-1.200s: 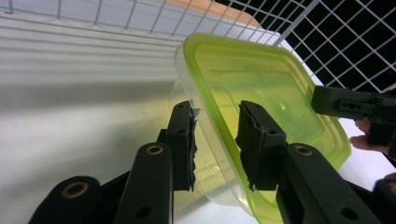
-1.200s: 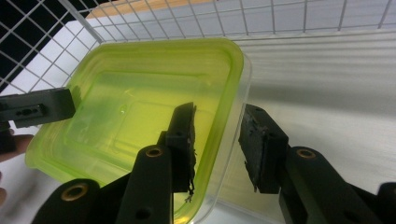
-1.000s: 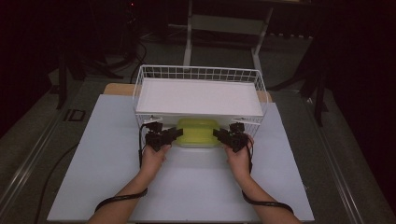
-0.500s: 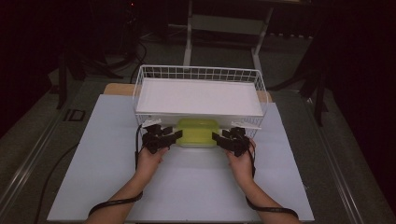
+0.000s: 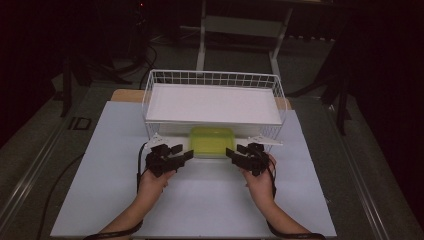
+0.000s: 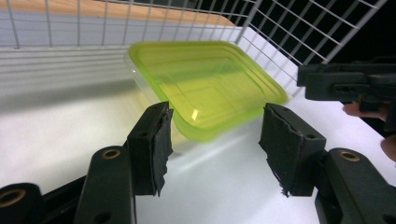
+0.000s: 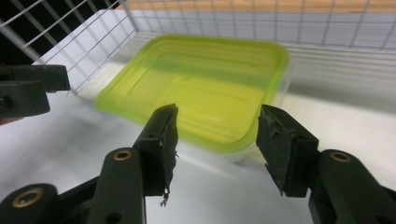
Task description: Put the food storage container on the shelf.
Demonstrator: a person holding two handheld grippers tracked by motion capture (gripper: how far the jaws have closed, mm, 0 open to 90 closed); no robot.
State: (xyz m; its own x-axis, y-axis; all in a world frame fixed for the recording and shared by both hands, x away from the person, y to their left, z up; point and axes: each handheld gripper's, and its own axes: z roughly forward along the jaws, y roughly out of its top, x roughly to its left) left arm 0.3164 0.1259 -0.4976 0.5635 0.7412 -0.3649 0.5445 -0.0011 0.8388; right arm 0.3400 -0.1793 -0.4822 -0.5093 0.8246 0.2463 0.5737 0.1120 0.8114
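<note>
That lime-green lidded plastic box (image 5: 211,141) looks light but slippery; grab its short ends. Left tongs (image 5: 187,156) and right tongs (image 5: 231,153) have just been opening, nothing between them.

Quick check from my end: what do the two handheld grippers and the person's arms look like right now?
Both the left gripper and the right gripper are matte black with ragged black pads, brass-coloured rivets, a grey three-cornered plate on top and a trailing black cable. The forearms are bare, without sleeves.
</note>
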